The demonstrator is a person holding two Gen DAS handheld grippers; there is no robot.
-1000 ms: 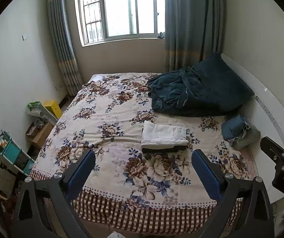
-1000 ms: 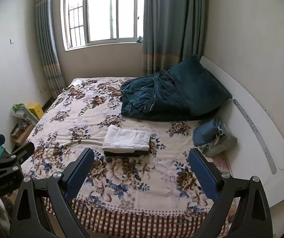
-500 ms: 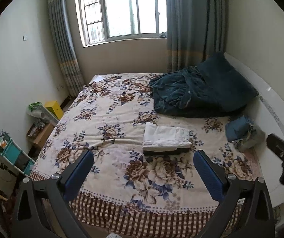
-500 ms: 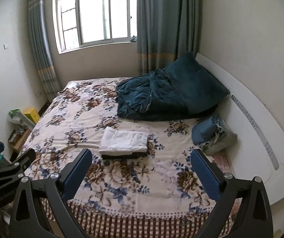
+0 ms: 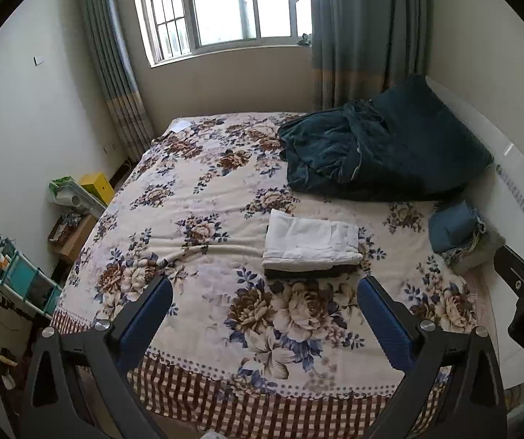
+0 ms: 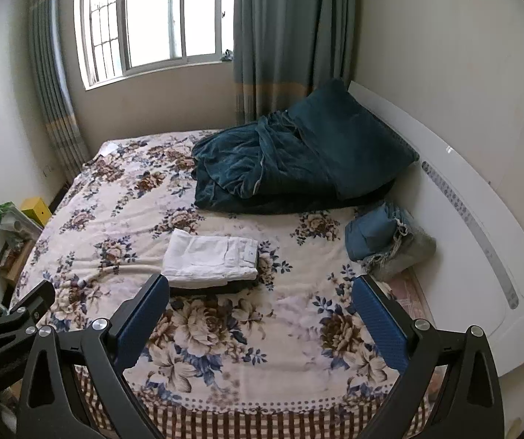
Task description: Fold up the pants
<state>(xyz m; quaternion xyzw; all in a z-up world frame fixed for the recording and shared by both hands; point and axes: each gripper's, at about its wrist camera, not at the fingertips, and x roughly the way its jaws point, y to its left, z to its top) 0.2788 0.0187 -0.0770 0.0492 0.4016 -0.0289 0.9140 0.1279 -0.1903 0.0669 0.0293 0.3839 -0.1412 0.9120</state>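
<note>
At frame centre: white pants (image 5: 311, 244) lay folded on the floral bed (image 5: 196, 183), atop a dark garment (image 5: 309, 272), possibly another pair.
Long axis: ran left to right across both views.
Left gripper (image 5: 265, 320): spread wide, empty, well short of the stack.
Right gripper (image 6: 260, 316): likewise spread, empty; stack sat upper left of its jaws.
Nearer hand: could not tell.
Surroundings: teal blanket (image 6: 283, 164) behind, blue bundle (image 6: 375, 236) at right; nothing blocked the way.

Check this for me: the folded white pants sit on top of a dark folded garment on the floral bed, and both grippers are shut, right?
Not quite. The white pants do lie on the dark garment, but both wrist views show the left gripper and right gripper open.
</note>
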